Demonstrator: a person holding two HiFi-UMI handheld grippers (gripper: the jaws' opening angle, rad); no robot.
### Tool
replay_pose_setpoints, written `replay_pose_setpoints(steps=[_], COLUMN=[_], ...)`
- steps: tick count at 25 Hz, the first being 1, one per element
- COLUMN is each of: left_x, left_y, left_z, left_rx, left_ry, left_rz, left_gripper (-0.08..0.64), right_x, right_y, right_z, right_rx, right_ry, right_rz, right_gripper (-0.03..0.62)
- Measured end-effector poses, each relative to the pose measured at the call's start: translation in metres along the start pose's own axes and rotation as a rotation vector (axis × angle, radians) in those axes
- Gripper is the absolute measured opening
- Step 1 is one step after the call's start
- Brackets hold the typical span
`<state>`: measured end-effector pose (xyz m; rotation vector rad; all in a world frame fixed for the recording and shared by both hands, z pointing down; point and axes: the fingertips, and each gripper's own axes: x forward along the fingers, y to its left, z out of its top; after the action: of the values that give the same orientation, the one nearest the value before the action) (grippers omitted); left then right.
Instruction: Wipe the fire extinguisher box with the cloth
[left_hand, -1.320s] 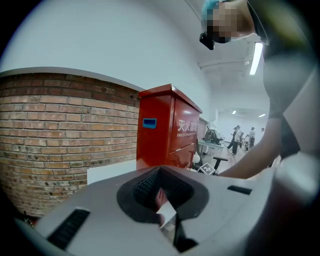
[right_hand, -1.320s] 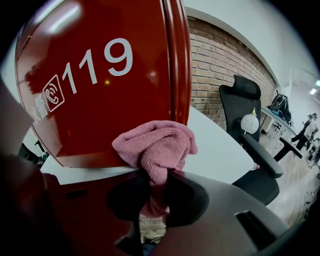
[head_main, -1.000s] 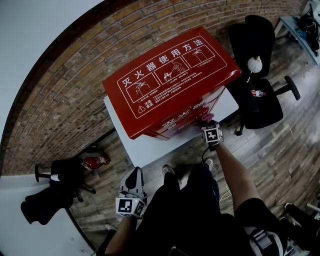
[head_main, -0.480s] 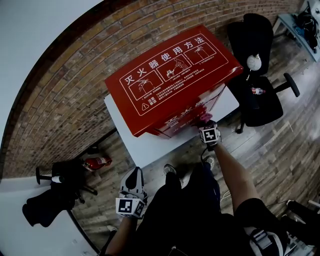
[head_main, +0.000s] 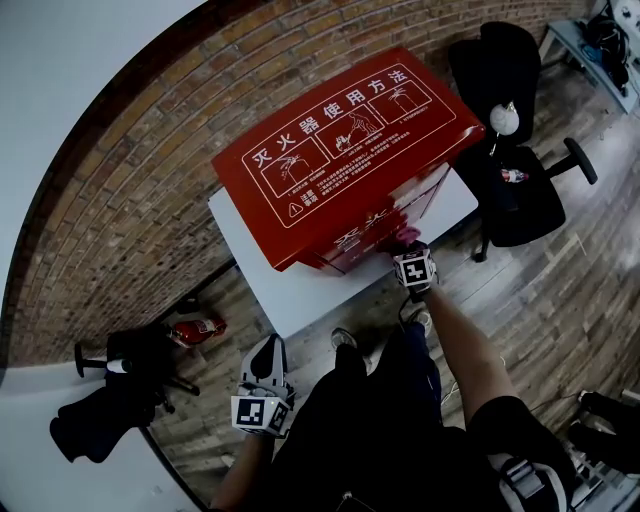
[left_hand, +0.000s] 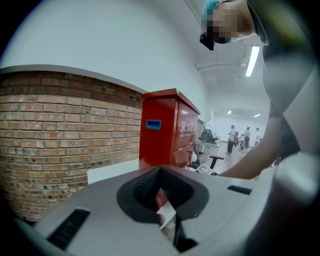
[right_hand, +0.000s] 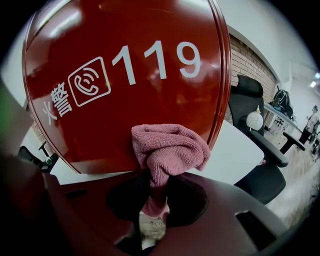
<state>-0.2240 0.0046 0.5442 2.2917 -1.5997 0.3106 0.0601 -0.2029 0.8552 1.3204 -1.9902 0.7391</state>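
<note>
Left gripper (head_main: 268, 352), low in the head view, is hanging with jaws closed on nothing. Right gripper (right_hand: 155, 187) is clamping the cloth (right_hand: 169, 147) against the box (right_hand: 125, 75) front at frame centre. The box is sitting on a white table (head_main: 290, 295).

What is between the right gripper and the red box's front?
A pink cloth, pinched in the right gripper and bunched against the box; the right gripper view shows it.

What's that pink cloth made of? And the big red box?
The cloth looks like soft terry or microfibre: fuzzy, looped surface and floppy folds. The box looks like glossy painted sheet metal, with bright reflections, though it might be hard plastic.
</note>
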Motion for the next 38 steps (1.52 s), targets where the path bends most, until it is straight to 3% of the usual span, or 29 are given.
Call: replay_pose_setpoints(steps=[11,38], left_x=[-0.009,-0.033], left_y=[0.016,0.050], left_z=[0.000,0.024], left_rx=[0.011,0.074], left_ry=[-0.005,-0.067], left_rz=[-0.023,-0.133], left_gripper=[0.023,0.023], right_x=[-0.004,-0.018], right_y=[0.021,0.105], right_z=[-0.002,-0.012], right_rx=[-0.008,0.075], right_ry=[-0.004,0.005], right_rz=[-0.016,-0.024], right_gripper=[0.077,0.077])
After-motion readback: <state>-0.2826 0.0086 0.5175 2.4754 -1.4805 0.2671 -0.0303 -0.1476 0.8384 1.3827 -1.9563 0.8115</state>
